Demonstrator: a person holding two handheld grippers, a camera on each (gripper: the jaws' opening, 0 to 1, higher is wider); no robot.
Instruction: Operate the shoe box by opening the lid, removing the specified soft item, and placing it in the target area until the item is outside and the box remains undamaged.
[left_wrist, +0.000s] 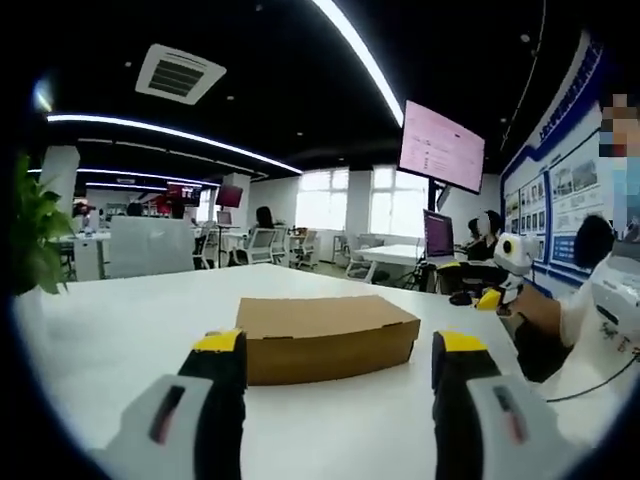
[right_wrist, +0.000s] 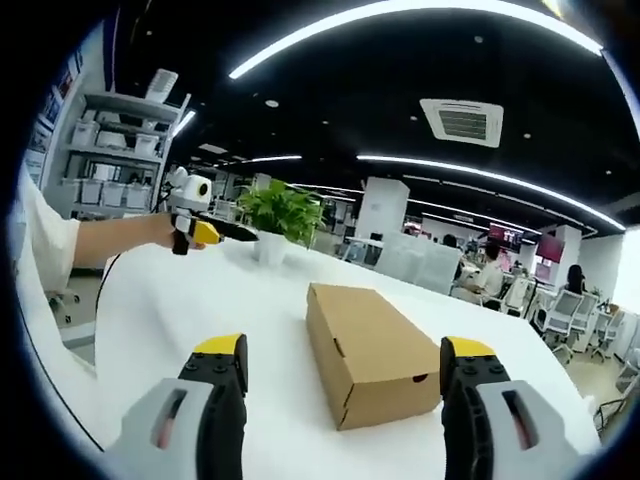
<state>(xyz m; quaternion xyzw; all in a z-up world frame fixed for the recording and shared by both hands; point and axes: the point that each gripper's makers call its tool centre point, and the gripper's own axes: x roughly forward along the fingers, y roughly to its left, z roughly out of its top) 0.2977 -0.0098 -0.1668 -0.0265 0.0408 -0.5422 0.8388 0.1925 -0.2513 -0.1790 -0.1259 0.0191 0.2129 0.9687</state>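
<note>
Shoe box (left_wrist: 325, 335) lid closed, mid-table (left_wrist: 120, 330), bare surface around, both grippers' fingers (left_wrist: 222, 365) (right_wrist: 222, 370) spread, empty.

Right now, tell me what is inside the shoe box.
Cannot be seen: the shoe box sits closed on the white table, lid flat, so its contents are covered. Nothing rests on top. Both grippers hang open before it, left, right.

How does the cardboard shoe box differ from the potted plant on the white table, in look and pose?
The shoe box is plain brown cardboard, while the potted plant has green leaves in a white pot. The shoe box lies low and flat with its lid closed; the potted plant stands upright. The shoe box sits near the middle of the table, the potted plant at its far edge. Both rest on the table untouched.
</note>
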